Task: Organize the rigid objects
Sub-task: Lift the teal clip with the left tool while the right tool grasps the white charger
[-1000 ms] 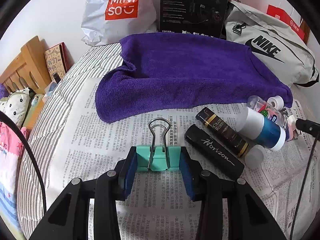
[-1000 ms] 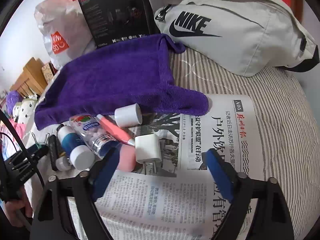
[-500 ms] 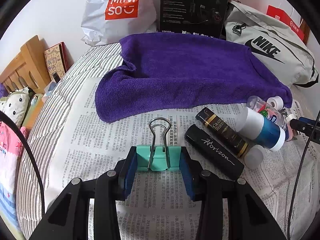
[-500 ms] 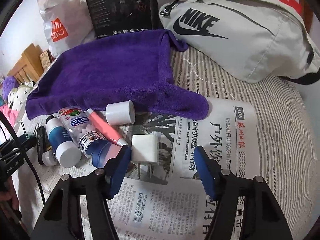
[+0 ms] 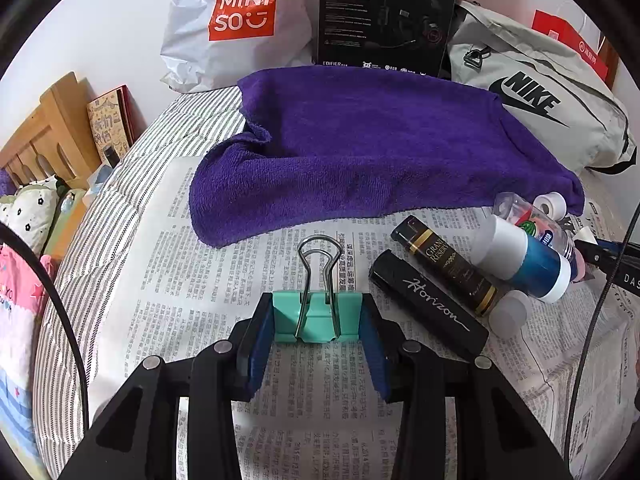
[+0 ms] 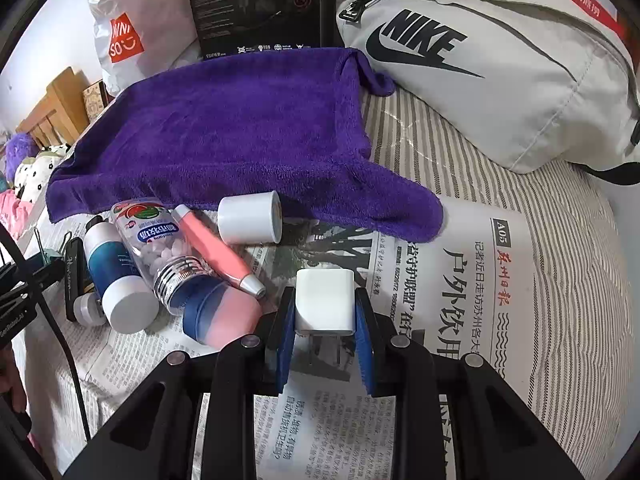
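The right hand-held gripper has just been closing and now clamps the white charger on the newspaper. The left hand-held gripper grips a green binder clip near the purple towel.

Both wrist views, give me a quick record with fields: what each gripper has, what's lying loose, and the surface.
left gripper: shut on teal binder clip
right gripper: jaws just closed on white charger plug
loose: black Horizon tube, candy bottle, white cap
surface: newspaper
behind: purple towel
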{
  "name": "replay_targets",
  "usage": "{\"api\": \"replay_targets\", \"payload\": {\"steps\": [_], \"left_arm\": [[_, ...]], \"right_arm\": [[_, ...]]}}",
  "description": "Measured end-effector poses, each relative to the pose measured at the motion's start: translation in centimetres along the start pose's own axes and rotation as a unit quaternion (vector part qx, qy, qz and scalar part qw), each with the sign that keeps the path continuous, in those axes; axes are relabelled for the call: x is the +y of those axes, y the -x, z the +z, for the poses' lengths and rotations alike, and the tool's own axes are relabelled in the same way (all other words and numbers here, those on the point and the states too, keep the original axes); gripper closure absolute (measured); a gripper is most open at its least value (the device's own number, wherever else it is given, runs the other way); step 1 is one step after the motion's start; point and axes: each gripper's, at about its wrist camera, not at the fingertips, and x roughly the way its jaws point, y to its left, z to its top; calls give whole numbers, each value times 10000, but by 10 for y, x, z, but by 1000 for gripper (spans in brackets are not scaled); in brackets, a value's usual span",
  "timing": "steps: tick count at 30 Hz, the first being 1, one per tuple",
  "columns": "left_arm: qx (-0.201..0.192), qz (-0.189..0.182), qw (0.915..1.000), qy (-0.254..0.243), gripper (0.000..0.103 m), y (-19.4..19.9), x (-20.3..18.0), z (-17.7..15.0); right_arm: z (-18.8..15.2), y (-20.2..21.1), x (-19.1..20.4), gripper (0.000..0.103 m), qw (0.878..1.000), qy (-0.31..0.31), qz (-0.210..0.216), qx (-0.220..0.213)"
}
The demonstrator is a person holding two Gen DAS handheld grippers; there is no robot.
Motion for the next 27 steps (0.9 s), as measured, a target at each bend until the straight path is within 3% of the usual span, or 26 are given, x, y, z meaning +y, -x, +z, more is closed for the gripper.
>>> {"api": "replay_targets", "payload": {"steps": [16, 27], "left_arm": [[121, -519, 9980, 334, 64, 16, 28, 5], [-189, -763, 9962, 375, 64, 54, 30, 36]], "right_arm": [[-3, 26, -7, 76, 9994, -101, 327, -19], [16, 53, -5, 76, 9981, -46, 569, -230]]}}
